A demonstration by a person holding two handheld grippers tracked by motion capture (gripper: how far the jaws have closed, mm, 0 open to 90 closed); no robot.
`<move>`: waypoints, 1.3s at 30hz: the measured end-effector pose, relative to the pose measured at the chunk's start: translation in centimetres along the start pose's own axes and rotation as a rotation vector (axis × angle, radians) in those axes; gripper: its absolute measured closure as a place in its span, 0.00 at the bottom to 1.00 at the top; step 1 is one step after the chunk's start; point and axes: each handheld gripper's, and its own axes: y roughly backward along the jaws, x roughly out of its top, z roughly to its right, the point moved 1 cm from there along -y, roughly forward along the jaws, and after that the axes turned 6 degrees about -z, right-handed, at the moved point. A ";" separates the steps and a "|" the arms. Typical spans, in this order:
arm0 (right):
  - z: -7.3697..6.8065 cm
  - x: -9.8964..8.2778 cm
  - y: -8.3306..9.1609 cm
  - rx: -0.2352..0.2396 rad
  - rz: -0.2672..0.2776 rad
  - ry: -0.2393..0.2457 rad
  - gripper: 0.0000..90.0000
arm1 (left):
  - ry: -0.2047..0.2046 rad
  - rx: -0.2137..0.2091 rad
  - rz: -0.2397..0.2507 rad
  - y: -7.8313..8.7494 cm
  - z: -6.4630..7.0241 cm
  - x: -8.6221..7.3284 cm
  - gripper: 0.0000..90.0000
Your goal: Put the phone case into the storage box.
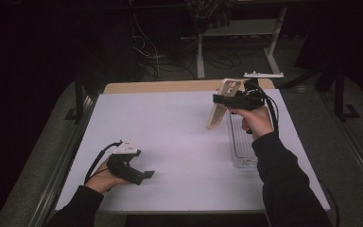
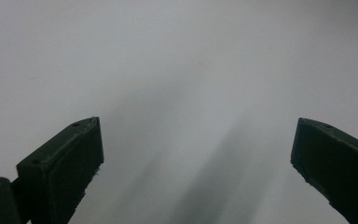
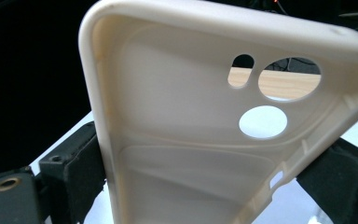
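A cream phone case hangs upright over the right half of the white table, lifted off its surface. My right gripper is shut on it, one jaw on each long side. In the right gripper view the phone case shows its hollow inside, with camera cut-outs near the top, and the right gripper clamps its lower part. My left gripper rests low near the table's front left, held by a hand. In the left gripper view the left gripper is open over bare white table, with nothing between its jaws.
A clear plastic tray lies along the table's right side, under my right hand. A wooden board sticks out behind the far edge, with a small white bar beyond it. Cables and desk legs stand in the dark behind.
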 end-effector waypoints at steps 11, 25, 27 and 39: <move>1.5 0.9 1.4 -0.047 0.022 -0.019 0.09 | 0.004 -0.001 0.003 0.0 0.0 0.0 0.02; 3.3 1.3 2.4 -0.103 0.037 -0.046 0.09 | -0.003 0.001 -0.006 0.1 0.0 0.0 0.02; 3.5 1.3 2.5 -0.105 0.040 -0.048 0.09 | -0.002 -0.001 -0.006 0.1 0.0 0.0 0.02; 4.8 1.4 3.1 -0.176 0.047 -0.055 0.09 | 0.009 -0.003 0.004 0.0 0.0 -0.1 0.02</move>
